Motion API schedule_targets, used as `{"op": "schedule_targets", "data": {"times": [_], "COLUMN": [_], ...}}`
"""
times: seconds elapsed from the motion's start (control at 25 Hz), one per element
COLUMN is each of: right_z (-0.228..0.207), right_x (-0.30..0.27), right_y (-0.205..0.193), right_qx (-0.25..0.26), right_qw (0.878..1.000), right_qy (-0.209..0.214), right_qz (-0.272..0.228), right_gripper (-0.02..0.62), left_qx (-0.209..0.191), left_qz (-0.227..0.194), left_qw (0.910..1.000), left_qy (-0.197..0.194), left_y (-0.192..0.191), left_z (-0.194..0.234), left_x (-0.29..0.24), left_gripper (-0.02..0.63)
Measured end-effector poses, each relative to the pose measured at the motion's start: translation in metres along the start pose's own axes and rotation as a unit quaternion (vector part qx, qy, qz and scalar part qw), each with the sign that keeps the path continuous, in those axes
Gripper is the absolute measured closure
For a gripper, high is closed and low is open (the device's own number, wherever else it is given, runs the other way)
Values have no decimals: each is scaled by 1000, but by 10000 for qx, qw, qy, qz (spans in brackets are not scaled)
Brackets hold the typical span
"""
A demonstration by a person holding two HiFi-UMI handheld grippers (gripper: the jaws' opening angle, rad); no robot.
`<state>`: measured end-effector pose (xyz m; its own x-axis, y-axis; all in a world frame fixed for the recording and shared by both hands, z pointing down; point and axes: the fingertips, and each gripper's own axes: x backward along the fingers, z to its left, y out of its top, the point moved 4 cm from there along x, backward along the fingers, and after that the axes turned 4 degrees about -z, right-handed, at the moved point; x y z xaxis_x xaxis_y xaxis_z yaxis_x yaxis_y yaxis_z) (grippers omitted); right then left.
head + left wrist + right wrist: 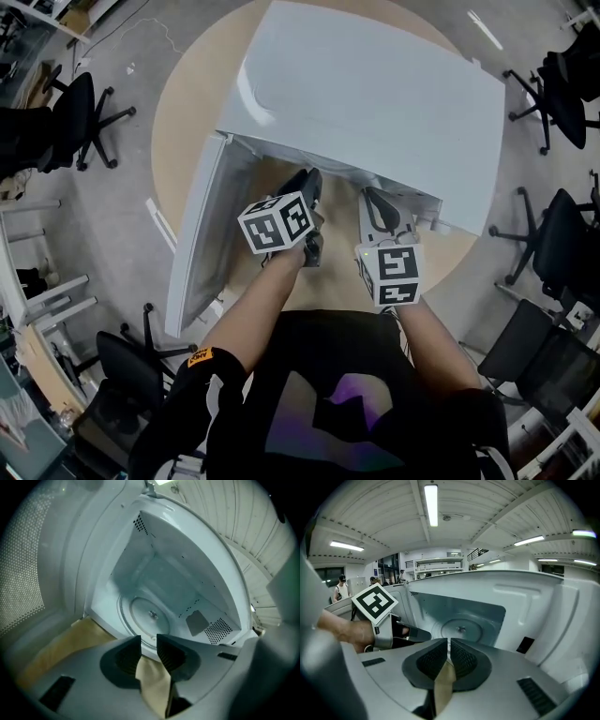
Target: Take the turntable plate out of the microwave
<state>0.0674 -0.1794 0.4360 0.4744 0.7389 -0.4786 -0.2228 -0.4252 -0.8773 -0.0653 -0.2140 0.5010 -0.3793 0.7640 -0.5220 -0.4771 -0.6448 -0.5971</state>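
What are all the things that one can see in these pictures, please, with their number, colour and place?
microwave: one, white, on the round table
door: one, white, standing open, at the left in the head view
turntable plate: one, pale and see-through, flat on the cavity floor
table: one, light wood, under the microwave
office chairs: at least five, black, on the grey floor around the table
ceiling lights: several, white, overhead
left gripper: one, grey, before the open cavity, fingers slightly apart, empty
right gripper: one, grey, beside it, fingers shut, empty
marker cubes: two, black and white, one on each gripper
arms: two, bare below a black shirt, behind the grippers
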Motion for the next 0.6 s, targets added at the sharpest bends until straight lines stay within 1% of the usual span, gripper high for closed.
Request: {"op": "schedule_targets", "data": {"times": [0.28, 0.48, 0.6], "right_z": [1, -3, -5], "right_x": [-22, -32, -37], "right_y": [-9, -18, -24], "right_qx": [-150, -319, -428], "right_qw": [9995, 9989, 9982], "right_qy": [229, 260, 280], "right_qz": [146, 242, 325], "right_gripper": [577, 577, 577], "left_qx": [261, 459, 538], "left_qz": [64, 68, 116], "left_qw": [9996, 9989, 9985], "left_qy": [53, -27, 14], "left_y": [0, -2, -2], "left_z": [4, 5, 6], "left_x": [-14, -25, -29], "left_gripper": [474, 474, 474]}}
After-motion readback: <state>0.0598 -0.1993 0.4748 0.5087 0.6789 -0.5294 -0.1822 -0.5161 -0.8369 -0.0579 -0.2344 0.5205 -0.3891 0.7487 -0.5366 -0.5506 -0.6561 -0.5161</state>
